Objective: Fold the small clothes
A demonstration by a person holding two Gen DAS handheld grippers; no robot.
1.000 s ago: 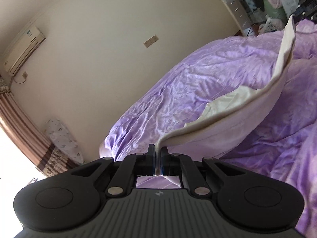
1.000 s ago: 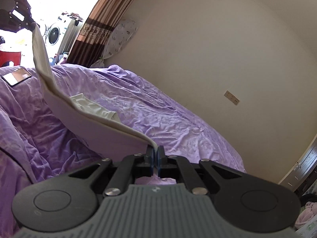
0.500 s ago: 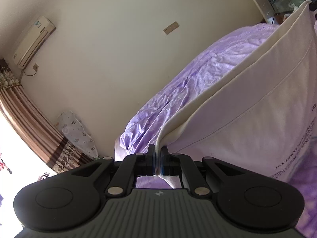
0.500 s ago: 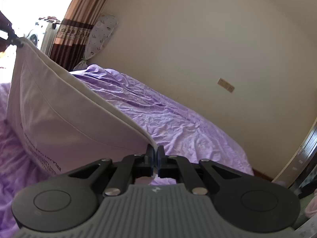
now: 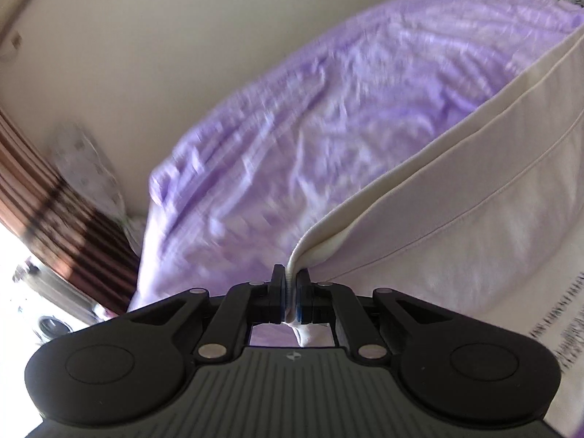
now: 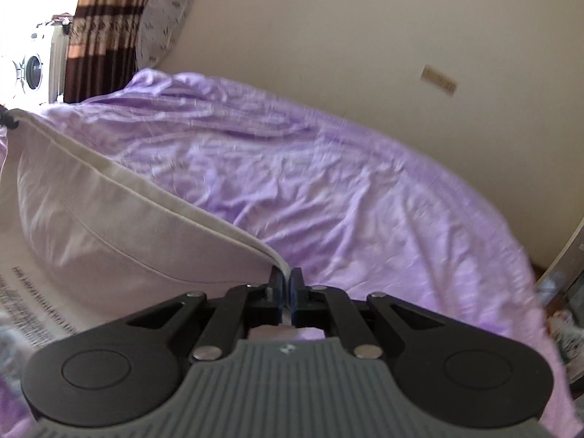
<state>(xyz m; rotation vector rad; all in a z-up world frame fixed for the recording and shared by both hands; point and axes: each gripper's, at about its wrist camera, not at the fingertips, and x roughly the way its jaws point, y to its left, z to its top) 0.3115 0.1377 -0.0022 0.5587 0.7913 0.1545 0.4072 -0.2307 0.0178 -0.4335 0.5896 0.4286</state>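
A cream-white garment (image 5: 474, 197) with small dark printed text hangs stretched between my two grippers over the purple bed. My left gripper (image 5: 290, 277) is shut on one corner of its hem; the cloth runs off to the right. In the right wrist view the same garment (image 6: 109, 219) spreads to the left, and my right gripper (image 6: 287, 279) is shut on its other hem corner. The lower part of the garment is out of view below both grippers.
The purple wrinkled bedspread (image 6: 328, 182) fills the space ahead, up to a cream wall (image 6: 365, 36). A striped brown curtain (image 6: 98, 36), a patterned ironing board (image 6: 164, 22) and a washing machine (image 6: 29, 73) stand at the bed's far left corner.
Both grippers have swept forward and down over the bed with the garment held taut between them. The bed now fills more of both views.
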